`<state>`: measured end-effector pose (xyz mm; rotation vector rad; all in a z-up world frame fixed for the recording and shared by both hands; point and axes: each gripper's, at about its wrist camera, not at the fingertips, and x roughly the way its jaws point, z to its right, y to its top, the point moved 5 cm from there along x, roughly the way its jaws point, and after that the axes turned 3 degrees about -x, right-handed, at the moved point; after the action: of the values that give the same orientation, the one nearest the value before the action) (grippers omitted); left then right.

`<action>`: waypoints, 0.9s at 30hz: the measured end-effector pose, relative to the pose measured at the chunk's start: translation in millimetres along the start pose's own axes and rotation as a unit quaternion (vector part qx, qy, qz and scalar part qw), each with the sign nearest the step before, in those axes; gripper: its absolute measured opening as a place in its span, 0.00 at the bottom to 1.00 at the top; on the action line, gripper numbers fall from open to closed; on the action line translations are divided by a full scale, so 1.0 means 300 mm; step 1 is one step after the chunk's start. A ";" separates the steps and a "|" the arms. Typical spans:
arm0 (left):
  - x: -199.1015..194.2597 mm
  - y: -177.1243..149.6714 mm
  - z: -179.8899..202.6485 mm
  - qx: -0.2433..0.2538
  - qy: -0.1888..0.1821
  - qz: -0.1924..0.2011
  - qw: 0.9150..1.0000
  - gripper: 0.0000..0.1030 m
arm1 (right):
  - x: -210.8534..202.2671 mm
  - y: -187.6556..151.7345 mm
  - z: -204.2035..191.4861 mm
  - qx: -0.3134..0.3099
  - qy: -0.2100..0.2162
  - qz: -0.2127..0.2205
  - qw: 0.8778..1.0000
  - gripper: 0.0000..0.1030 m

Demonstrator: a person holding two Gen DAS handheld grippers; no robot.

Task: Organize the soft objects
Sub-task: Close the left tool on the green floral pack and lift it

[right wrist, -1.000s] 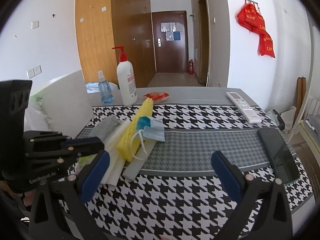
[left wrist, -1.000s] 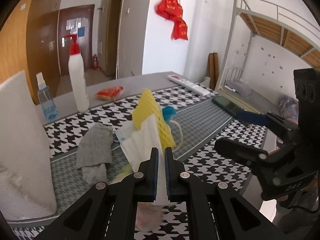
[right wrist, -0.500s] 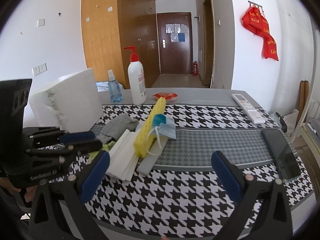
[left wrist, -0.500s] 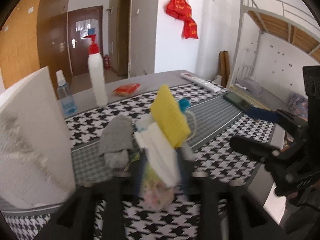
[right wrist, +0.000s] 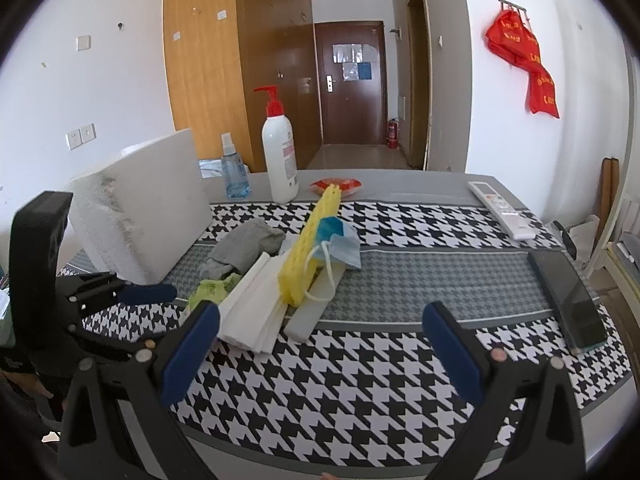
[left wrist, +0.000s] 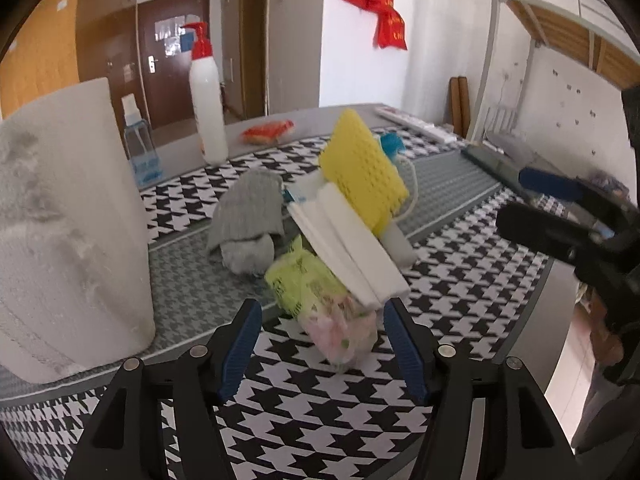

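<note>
Released a moment ago, the folded tissues (left wrist: 348, 248) now rest on the pile atop the plastic bag (left wrist: 320, 300) — my left gripper (left wrist: 320, 344) has just been opening, nothing pinched. Right gripper (right wrist: 320, 344) gapes empty. Limp, light — pinch the folded edge.

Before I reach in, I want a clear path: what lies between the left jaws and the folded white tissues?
A crumpled plastic bag, green and pinkish, lies just ahead of the open left gripper, under the white tissues. The left wrist view shows it.
</note>
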<state>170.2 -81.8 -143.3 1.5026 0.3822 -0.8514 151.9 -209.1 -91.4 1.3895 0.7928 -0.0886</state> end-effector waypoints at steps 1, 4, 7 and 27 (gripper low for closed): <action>0.004 -0.003 0.001 0.000 0.000 -0.001 1.000 0.63 | 0.000 -0.001 -0.001 0.000 0.000 0.000 1.000 0.99; 0.021 -0.009 -0.006 -0.006 0.004 -0.009 1.000 0.63 | -0.006 -0.003 -0.005 0.000 -0.001 0.000 1.000 0.99; 0.036 -0.013 -0.009 -0.005 0.006 -0.016 1.000 0.63 | -0.008 -0.002 -0.004 0.000 -0.002 0.001 1.000 0.99; 0.035 -0.007 -0.010 -0.005 -0.005 -0.019 1.000 0.34 | 0.015 -0.010 -0.031 -0.002 0.010 -0.009 1.000 0.99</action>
<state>176.7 -81.3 -152.5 1.4858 0.4067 -0.8854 149.5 -199.8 -96.0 1.3818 0.8206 -0.0867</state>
